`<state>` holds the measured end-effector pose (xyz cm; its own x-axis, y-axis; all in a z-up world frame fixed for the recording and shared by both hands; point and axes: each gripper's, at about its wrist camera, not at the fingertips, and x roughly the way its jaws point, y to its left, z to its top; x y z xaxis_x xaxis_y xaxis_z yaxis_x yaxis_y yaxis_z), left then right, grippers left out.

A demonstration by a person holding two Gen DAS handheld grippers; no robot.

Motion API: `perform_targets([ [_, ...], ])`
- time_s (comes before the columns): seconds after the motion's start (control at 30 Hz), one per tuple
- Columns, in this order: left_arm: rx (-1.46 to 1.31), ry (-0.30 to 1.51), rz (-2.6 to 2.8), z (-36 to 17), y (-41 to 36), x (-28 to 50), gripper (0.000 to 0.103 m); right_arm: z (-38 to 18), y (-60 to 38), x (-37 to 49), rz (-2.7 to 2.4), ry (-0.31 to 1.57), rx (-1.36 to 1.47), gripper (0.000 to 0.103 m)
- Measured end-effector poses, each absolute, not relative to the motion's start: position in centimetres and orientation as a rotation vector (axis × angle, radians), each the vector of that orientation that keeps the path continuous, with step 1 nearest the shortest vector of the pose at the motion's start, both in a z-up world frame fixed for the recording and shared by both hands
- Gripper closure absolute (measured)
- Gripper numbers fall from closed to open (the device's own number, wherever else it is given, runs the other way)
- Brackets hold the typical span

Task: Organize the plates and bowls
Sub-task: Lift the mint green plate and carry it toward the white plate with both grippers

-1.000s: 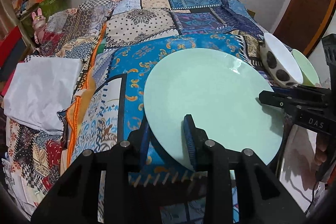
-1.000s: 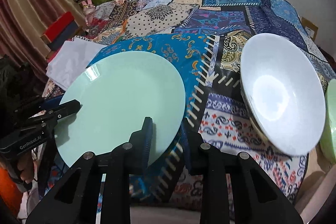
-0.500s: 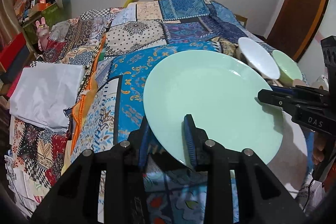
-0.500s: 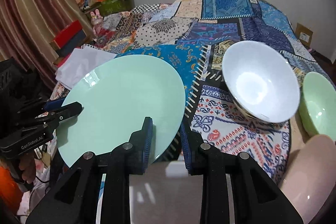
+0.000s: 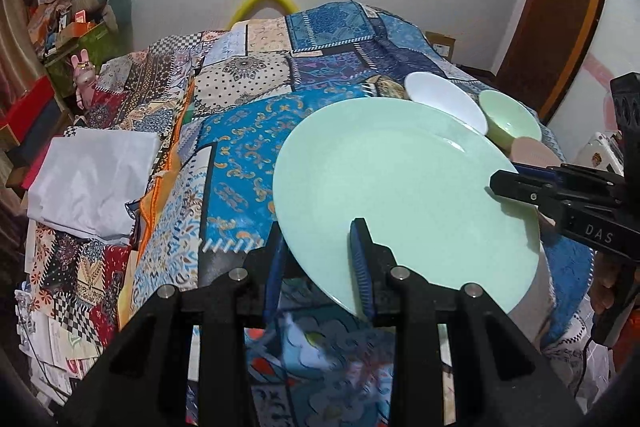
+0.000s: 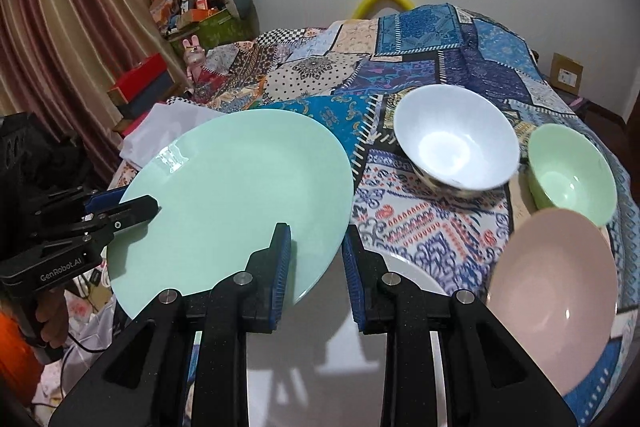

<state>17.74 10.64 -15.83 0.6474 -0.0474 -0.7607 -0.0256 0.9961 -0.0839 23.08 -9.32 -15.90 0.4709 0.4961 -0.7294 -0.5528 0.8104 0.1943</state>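
A large mint green plate [image 5: 404,195] is held tilted in the air above the patchwork cloth, and it also shows in the right wrist view [image 6: 236,199]. My left gripper [image 5: 318,259] is shut on its near rim. My right gripper [image 6: 316,267] is shut on its opposite rim. A white bowl [image 6: 456,143], a green bowl [image 6: 568,175] and a pink bowl [image 6: 556,287] sit at the right. A white plate [image 6: 416,279] lies under the right gripper, mostly hidden.
The patchwork cloth [image 5: 248,99] covers the surface. A folded white sheet [image 5: 92,179] lies at the left edge. Boxes and clutter [image 6: 192,11] stand by the curtain at the far left. A brown door [image 5: 560,7] is at the right.
Both grippers have lifted the green plate up and back toward the near edge. The bowls now appear smaller and farther, and the pink bowl and white plate have come into view.
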Motion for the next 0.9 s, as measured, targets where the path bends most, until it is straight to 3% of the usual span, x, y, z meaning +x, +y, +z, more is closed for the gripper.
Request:
perform_targets([
  [0.9, -0.065, 0.955, -0.099, -19.6, 3.0, 15.0, 0.071, -19.1, -16.5, 18.2, 0.547, 0.930, 0.016, 0.079],
])
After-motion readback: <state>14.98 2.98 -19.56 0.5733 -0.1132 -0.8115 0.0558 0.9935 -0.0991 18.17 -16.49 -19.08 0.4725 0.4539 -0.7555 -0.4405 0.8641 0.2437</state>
